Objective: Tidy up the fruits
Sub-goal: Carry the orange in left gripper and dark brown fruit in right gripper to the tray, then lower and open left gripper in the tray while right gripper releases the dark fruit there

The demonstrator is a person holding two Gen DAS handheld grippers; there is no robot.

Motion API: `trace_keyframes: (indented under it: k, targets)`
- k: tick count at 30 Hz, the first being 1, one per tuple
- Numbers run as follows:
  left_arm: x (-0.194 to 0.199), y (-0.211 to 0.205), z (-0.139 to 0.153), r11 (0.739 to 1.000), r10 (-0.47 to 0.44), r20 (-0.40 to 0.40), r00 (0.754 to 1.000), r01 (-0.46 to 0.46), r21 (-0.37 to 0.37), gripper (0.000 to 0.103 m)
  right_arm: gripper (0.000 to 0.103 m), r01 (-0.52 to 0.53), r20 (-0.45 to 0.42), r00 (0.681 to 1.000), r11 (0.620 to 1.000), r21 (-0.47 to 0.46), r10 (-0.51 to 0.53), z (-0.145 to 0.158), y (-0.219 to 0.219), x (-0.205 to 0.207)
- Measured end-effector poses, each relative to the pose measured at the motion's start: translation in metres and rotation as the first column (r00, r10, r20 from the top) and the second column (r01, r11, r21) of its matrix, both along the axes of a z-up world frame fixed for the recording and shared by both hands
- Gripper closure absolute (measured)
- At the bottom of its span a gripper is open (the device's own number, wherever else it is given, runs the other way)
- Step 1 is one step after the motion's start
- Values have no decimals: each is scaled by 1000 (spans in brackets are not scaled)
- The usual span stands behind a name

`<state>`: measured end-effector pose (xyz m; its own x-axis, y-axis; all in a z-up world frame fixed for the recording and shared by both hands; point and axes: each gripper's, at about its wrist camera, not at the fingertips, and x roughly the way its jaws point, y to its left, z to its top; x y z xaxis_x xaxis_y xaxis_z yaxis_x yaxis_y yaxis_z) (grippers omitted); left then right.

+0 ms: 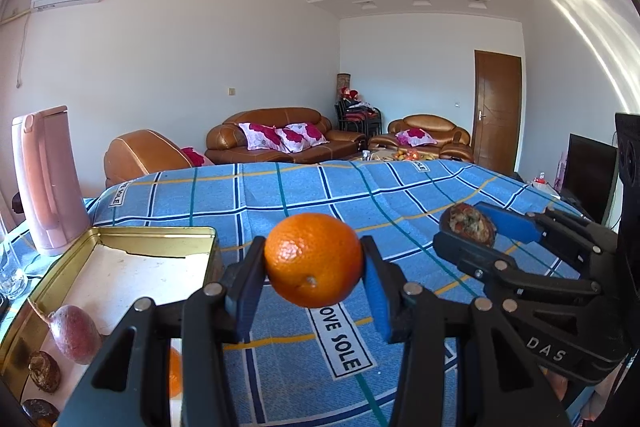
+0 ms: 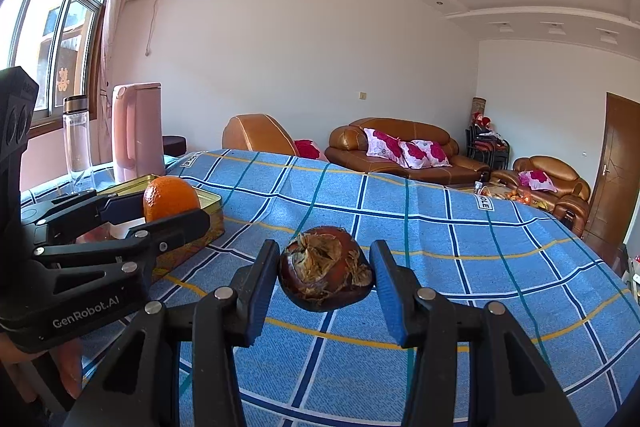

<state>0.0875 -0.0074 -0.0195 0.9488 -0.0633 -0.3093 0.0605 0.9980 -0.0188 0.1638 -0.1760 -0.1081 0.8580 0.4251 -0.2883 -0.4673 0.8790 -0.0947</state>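
Note:
My left gripper (image 1: 314, 267) is shut on an orange (image 1: 313, 259) and holds it above the blue checked cloth, just right of a gold tin (image 1: 120, 269). The tin holds a purple passion fruit (image 1: 75, 333), brown fruits (image 1: 45, 371) and another orange (image 1: 175, 373) partly hidden by my fingers. My right gripper (image 2: 326, 271) is shut on a dark brown mangosteen (image 2: 326, 273), held above the cloth. The right gripper (image 1: 468, 233) shows at the right of the left wrist view. The left gripper (image 2: 176, 207) with the orange (image 2: 171, 197) shows left in the right wrist view, over the tin (image 2: 208, 211).
A pink kettle (image 1: 48, 179) stands behind the tin at the table's left; a clear bottle (image 2: 77, 139) and glasses (image 1: 12, 275) are beside it. The blue checked cloth (image 1: 360, 199) covers the table. Sofas, a door and a TV lie beyond.

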Motion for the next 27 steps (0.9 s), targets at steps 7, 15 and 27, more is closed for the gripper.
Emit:
trace_keyframes:
  k: [7, 15, 27]
  targets:
    - [-15, 10, 7, 1000, 10, 25, 1000, -10, -2, 55, 54, -31, 14, 999, 999, -12, 31, 5, 15, -11]
    - [-31, 23, 10, 999, 41, 38, 998, -41, 3, 55, 54, -69, 25, 997, 998, -11, 69, 11, 28, -22]
    - [-47, 56, 9, 994, 112, 39, 993, -113, 2, 55, 54, -143, 43, 989, 989, -31, 144, 17, 59, -39]
